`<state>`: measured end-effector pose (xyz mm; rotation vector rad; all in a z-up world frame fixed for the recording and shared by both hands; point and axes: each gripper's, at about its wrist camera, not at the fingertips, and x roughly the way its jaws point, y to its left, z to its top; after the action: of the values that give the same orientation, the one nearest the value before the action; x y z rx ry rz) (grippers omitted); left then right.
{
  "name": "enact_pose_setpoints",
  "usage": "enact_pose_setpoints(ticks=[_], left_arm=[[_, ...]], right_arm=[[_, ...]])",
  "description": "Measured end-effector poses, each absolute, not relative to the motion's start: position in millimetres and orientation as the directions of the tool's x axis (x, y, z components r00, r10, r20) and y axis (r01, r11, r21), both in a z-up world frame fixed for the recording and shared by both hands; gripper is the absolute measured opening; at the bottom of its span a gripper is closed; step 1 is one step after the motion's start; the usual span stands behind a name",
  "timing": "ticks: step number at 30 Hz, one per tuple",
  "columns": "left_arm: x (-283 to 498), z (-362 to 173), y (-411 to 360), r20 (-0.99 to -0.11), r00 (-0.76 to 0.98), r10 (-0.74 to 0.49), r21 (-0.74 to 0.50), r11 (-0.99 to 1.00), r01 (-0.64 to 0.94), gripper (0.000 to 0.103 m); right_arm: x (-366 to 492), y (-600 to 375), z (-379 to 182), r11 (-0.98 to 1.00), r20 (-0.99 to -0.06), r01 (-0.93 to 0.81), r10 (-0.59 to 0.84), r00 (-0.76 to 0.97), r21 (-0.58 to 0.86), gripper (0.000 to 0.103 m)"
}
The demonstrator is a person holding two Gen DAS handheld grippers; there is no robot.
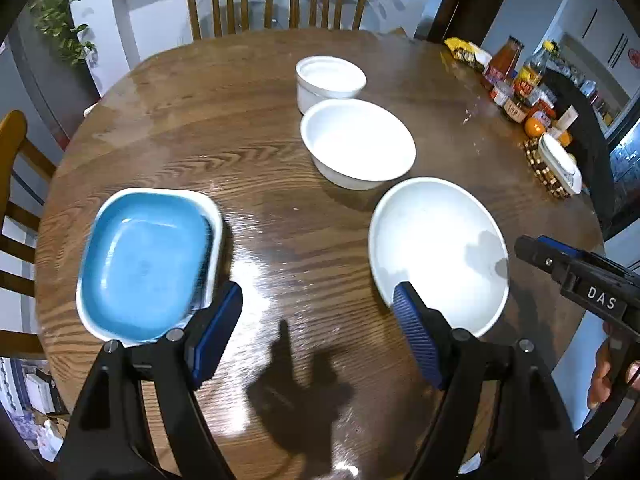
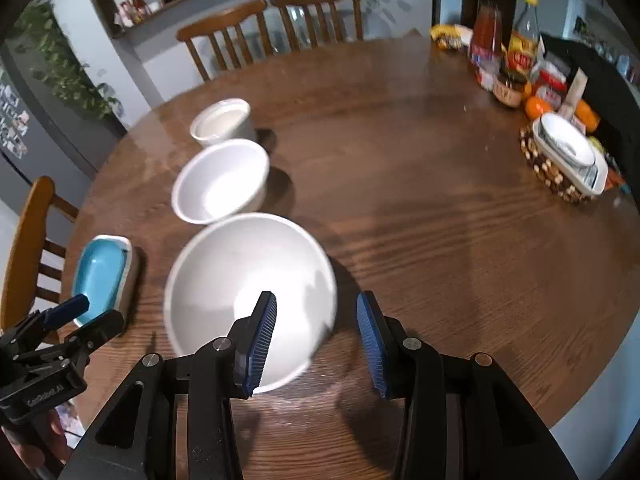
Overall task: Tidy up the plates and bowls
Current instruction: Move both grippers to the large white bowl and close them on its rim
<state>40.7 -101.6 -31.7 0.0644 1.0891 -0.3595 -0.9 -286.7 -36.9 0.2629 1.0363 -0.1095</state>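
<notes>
The round wooden surface (image 1: 224,128) carried four dishes. A small straight-sided white bowl (image 1: 330,80) stood farthest away, a medium white bowl (image 1: 358,144) just in front of it, nearly touching. A large white bowl (image 1: 438,252) sat nearer, close beside the medium one. A blue rectangular dish (image 1: 148,264) with a white rim lay well apart from the three, toward the near left edge of the surface.

The left hand-held gripper (image 1: 318,328) hung over bare wood between the blue dish and the large bowl, jaws spread wide, nothing between them. One blue pad overlapped the dish's near corner in the view; contact could not be judged.

The right hand-held gripper (image 2: 316,340) hovered at the near right rim of the large bowl, jaws partly parted and released, pressing on nothing. Its left pad appeared over the bowl's interior, the right pad over the wood outside; whether either touched the rim could not be told.

Bottles, jars and oranges (image 2: 538,106) were crowded at the far right edge, beside a woven trivet (image 2: 552,178) holding a white dish. Wooden chairs (image 1: 276,0) stood behind.
</notes>
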Motion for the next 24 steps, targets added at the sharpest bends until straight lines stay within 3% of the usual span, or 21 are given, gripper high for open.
enact_pose_setpoints(ticks=[8,10,11,12,13,15,18,24], left_arm=[[52.6,-57.7,-126.5,-0.908,0.362,-0.21,-0.116,0.957,0.264,0.073],[54.0,-64.1,-128.1,-0.918,0.335,-0.211,-0.134,0.962,0.24,0.062],[54.7,-66.5,-128.2,-0.922,0.32,-0.217,-0.147,0.962,0.229,0.05],[55.3,-69.1,-128.6,-0.926,0.306,-0.221,-0.158,0.963,0.217,0.038],[55.2,-70.6,-128.2,-0.926,0.293,-0.237,-0.179,0.961,0.21,0.033],[51.7,-67.4,-130.3,-0.921,0.302,-0.246,-0.191,0.961,0.199,0.01],[44.5,-61.4,-128.1,-0.921,0.34,-0.189,-0.139,0.976,0.166,0.009],[32.5,-42.4,-95.5,-0.912,0.378,-0.158,-0.157,0.987,0.036,0.008]], right_arm=[[21.3,-299.8,-67.2,0.959,-0.879,0.12,0.179,0.441,0.256,0.042],[25.7,-298.1,-72.8,0.959,-0.882,0.091,0.206,0.424,0.267,0.042],[27.8,-296.4,-75.7,0.962,-0.885,0.069,0.213,0.415,0.264,0.037],[28.9,-294.8,-77.4,0.963,-0.885,0.05,0.221,0.411,0.264,0.025],[30.9,-292.4,-79.7,0.963,-0.886,0.023,0.238,0.399,0.268,0.018],[32.3,-290.0,-82.2,0.958,-0.882,-0.017,0.27,0.387,0.286,0.009],[35.1,-277.8,-80.5,0.963,-0.887,-0.085,0.268,0.375,0.255,0.009],[40.0,-253.2,-60.3,0.938,-0.872,-0.229,0.331,0.361,0.262,0.009]])
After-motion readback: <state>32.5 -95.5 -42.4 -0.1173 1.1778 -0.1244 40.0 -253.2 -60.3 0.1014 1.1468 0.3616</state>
